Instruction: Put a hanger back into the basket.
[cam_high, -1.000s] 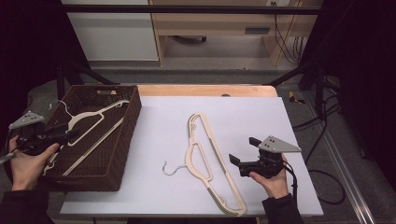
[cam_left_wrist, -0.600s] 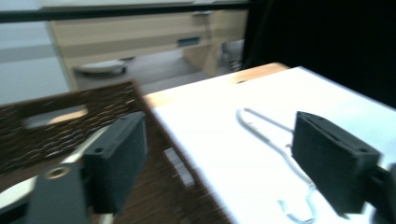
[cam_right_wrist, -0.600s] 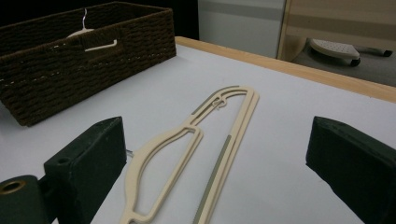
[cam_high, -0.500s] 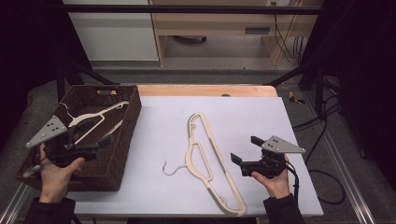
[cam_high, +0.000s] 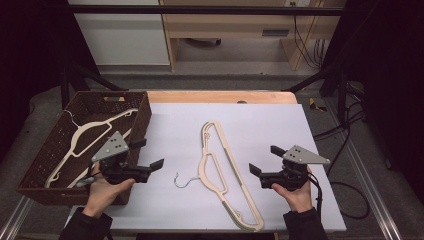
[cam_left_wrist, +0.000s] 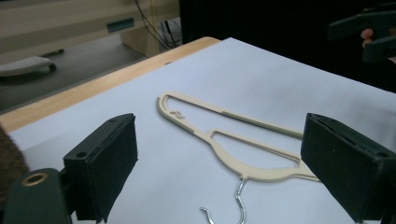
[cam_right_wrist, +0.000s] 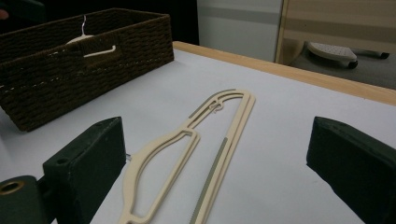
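Across the wooden table (cam_high: 220, 96) lies a white sheet (cam_high: 280, 130) that covers most of its top, with a strip of bare wood left along the far edge. At the sheet's left edge stands a dark wicker basket (cam_high: 142, 112); inside it a cream hanger (cam_high: 87, 134) rests on a slant, its wire hook up near the far left corner. In the right gripper view that basket (cam_right_wrist: 93, 65) rises at the far left, and a bit of the hanger (cam_right_wrist: 88, 44) shows above the rim.

On the sheet, roughly midway between the two hands, a second cream hanger (cam_high: 220, 170) lies flat. Its long bar runs from the far middle of the sheet toward the near edge, and its metal hook (cam_high: 184, 181) points left, toward the left hand.

The left gripper (cam_high: 150, 156) is held just past the basket's near right corner, pointing right at the flat hanger and well apart from it. Its jaws have just been opening and now stand wide apart with nothing between them; in the left gripper view the hanger (cam_left_wrist: 233, 140) and its hook (cam_left_wrist: 240, 200) lie on the sheet beyond the jaws. The right gripper (cam_high: 265, 161) is held over the sheet just right of the hanger, pointing left at it, jaws likewise spread and empty; in its own view the hanger (cam_right_wrist: 187, 158) lies ahead.
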